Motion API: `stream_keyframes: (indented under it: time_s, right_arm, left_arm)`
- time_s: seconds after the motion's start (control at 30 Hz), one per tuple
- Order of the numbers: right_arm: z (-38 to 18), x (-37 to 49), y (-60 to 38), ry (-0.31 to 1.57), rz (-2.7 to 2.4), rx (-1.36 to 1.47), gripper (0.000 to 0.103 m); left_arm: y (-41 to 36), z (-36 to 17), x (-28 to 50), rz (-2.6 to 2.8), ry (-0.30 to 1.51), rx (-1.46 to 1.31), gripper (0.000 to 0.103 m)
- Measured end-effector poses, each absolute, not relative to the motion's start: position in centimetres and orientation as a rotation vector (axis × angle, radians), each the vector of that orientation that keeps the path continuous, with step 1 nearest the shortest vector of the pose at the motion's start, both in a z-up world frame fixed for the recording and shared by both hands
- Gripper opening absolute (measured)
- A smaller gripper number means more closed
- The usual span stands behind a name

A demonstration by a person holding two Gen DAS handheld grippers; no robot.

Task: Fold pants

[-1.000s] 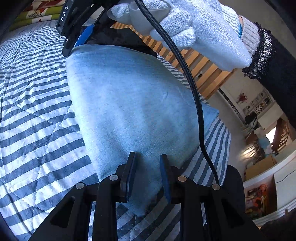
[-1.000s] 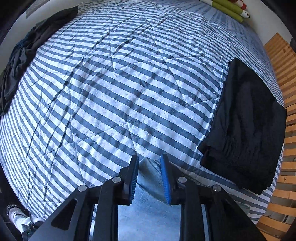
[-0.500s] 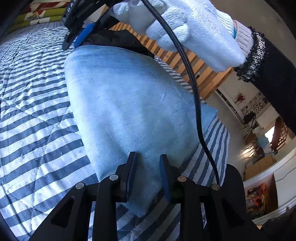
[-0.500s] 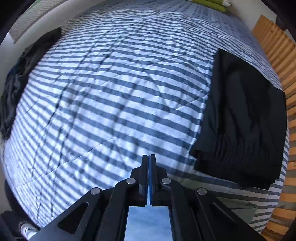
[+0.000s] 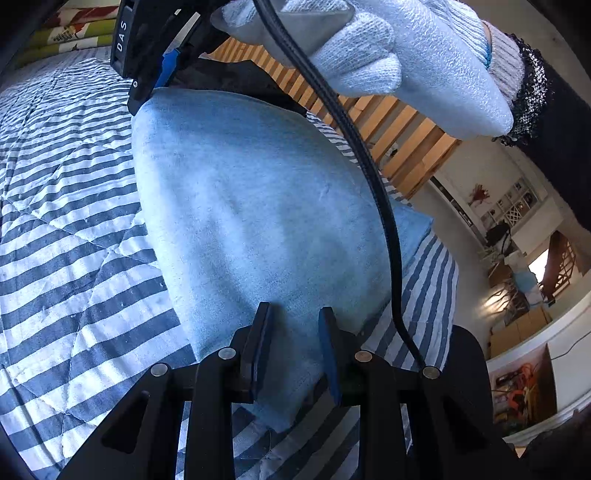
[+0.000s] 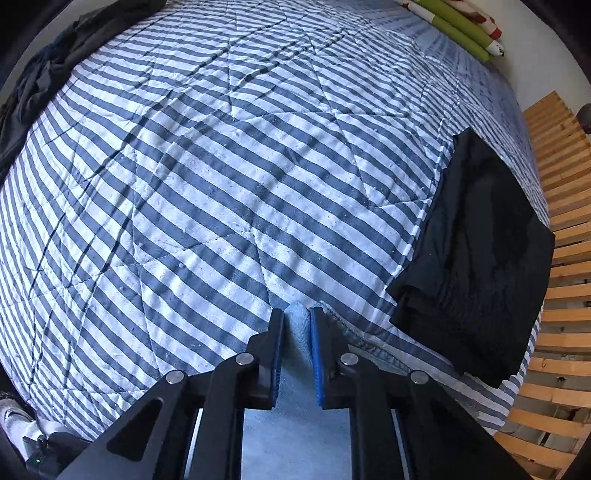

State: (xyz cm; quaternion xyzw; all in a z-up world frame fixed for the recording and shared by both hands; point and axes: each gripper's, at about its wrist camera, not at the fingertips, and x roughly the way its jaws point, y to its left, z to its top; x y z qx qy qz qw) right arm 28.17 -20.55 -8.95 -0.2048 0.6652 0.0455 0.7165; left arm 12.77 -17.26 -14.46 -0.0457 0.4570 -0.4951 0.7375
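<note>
Writing: I read "DAS" in white letters on the black body of the right gripper [image 5: 147, 79], at about 11 o'clock in my left wrist view. No other text is legible to me.
Pants: light blue pants [image 5: 258, 206], folded into a flat pad, lie on the striped quilt [image 5: 66, 229] near its edge.
Left gripper: my left gripper [image 5: 295, 343] sits at 6 o'clock in its view, with the near corner of the pants between its fingers. Both pads touch the cloth, so I read it as clamped on the pants.
Right gripper: seen from its own camera, the right gripper [image 6: 297, 343] has a raised ridge of the blue pants [image 6: 297, 332] pinched between its fingers at 6 o'clock. The jaws are closing on that fold, with the pads against the cloth.
Relative lie: in the left view, the pants run from 6 o'clock up to the right gripper at 11 o'clock, so I have one claw at each end.
Hand: a white knit glove [image 5: 406, 55] holds the right gripper, at 1 o'clock in the left view, and a black cable [image 5: 369, 173] trails down from it.
Other cloth: a folded black garment [image 6: 476, 254] lies at 3 o'clock in the right view, just beside the pants, over the quilt's edge and the wooden slats [image 6: 565, 206]. A dark crumpled garment [image 6: 40, 70] sits at 10 o'clock.
Far edge: rolled green-patterned bedding [image 6: 458, 26] at 1 o'clock.
</note>
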Motion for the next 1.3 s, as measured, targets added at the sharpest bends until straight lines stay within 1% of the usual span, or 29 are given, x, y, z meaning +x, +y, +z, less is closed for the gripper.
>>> stream_keyframes:
  time_s: [0.07,0.13,0.23,0.27,0.33,0.37,0.43,0.53,0.63,0.73,0.8,0.87,0.9,0.97,1.0,1.03,1.1,1.13,1.2,1.23,1.3]
  right_arm:
    - [-8.7,29.0,-21.8,1.489,0.093,-0.325,0.010]
    - [-10.6,29.5,-23.3,1.522,0.055,-0.204,0.009]
    - [-11.5,29.2,-22.2,1.494,0.047,-0.260,0.009]
    - [-11.1,29.4,-22.4,1.482,0.050,-0.233,0.009]
    - [-9.4,30.0,-24.1,1.465,0.061,-0.084,0.009]
    - [-8.1,29.9,-25.0,1.418,0.031,-0.065,0.009]
    - [-5.2,28.4,-26.4,1.312,-0.024,-0.076,0.012]
    - [-3.4,24.6,-28.6,1.264,0.002,0.036,0.013]
    - [-4.6,21.2,-29.7,1.248,0.002,0.020,0.012]
    - [-9.4,20.3,-33.5,1.299,-0.119,0.020,0.014]
    - [-9.7,18.7,-36.2,1.279,-0.148,0.114,0.011]
    - [-7.7,15.9,-37.8,1.236,-0.211,0.193,0.017]
    - [-6.4,14.2,-38.3,1.197,-0.217,0.223,0.017]
    - [-4.4,11.1,-39.4,1.139,-0.234,0.277,0.029]
    - [-3.7,9.4,-40.4,1.117,-0.272,0.295,0.043]
    - [-3.3,8.2,-41.1,1.098,-0.301,0.303,0.053]
    - [-3.2,6.5,-43.0,1.095,-0.340,0.284,0.054]
    - [-3.3,6.0,-43.8,1.103,-0.359,0.274,0.054]
    - [-3.8,5.5,-45.7,1.102,-0.347,0.317,0.055]
    - [-3.9,5.5,-46.7,1.108,-0.321,0.358,0.060]
    - [-5.0,6.2,-48.3,1.146,-0.249,0.441,0.065]
  left_arm:
    - [-17.4,-14.4,12.5,-1.082,0.985,-0.088,0.025]
    - [-17.5,-14.3,12.3,-1.079,0.974,-0.072,0.025]
    - [-17.3,-14.5,12.6,-1.092,0.990,-0.100,0.025]
    - [-17.3,-14.5,12.7,-1.095,0.995,-0.105,0.025]
    - [-17.2,-14.4,12.6,-1.094,0.995,-0.096,0.026]
    - [-17.2,-14.2,12.5,-1.094,0.994,-0.089,0.026]
    - [-16.6,-13.8,12.6,-1.103,1.009,-0.107,0.026]
    - [-15.4,-12.7,13.2,-1.109,1.035,-0.156,0.026]
    - [-14.0,-10.6,14.2,-1.072,1.004,-0.168,0.026]
    - [-13.5,-8.8,16.0,-1.015,0.988,-0.124,0.026]
    - [-13.3,-7.4,17.5,-0.990,0.983,-0.099,0.026]
    - [-13.1,-6.3,19.2,-0.966,0.980,-0.078,0.028]
    - [-13.4,-6.1,20.1,-0.951,0.984,-0.069,0.029]
    - [-14.1,-6.4,22.2,-0.925,1.022,-0.074,0.033]
    - [-14.5,-7.1,23.4,-0.894,1.059,-0.078,0.039]
    - [-15.0,-7.8,24.0,-0.871,1.089,-0.087,0.041]
    - [-15.9,-9.8,24.7,-0.857,1.162,-0.108,0.043]
    - [-16.2,-11.0,24.3,-0.841,1.187,-0.098,0.048]
    - [-16.9,-12.3,23.7,-0.818,1.211,-0.080,0.055]
    - [-17.1,-12.9,23.5,-0.809,1.228,-0.082,0.055]
    - [-17.5,-13.7,23.1,-0.791,1.251,-0.094,0.056]
